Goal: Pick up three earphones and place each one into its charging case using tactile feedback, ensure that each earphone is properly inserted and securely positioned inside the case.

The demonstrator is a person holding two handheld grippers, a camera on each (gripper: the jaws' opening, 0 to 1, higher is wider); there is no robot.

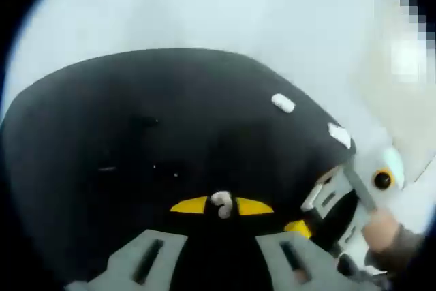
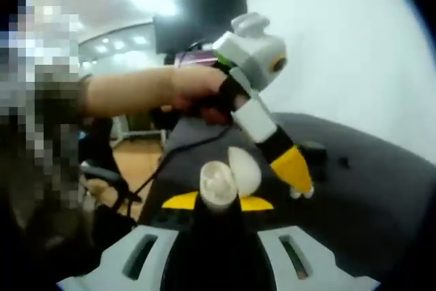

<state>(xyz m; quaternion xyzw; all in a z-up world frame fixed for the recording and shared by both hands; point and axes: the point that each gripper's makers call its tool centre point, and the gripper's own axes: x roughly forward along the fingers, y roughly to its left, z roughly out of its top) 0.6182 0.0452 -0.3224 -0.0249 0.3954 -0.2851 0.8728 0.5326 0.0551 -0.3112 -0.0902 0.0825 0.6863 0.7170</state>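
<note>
In the left gripper view my left gripper [image 1: 221, 206] is shut on a small white earphone [image 1: 221, 203], pinched between its yellow tips above the black table [image 1: 122, 155]. Two more white earphones [image 1: 283, 103] [image 1: 338, 134] lie on the table's far right. In the right gripper view my right gripper [image 2: 218, 202] is shut on an open white charging case [image 2: 218, 182], its lid [image 2: 245, 168] tipped back. The left gripper [image 2: 294, 172] comes in from above, held by a hand, and carries the earphone [image 2: 300, 192] just right of the case. The right gripper [image 1: 300, 226] shows at the left gripper view's right edge.
The black table has a curved far edge against a white wall [image 1: 225, 11]. In the right gripper view a person's arm [image 2: 129, 90] reaches in from the left, a dark screen [image 2: 201, 15] hangs behind, and small dark bits [image 2: 320, 151] lie on the table.
</note>
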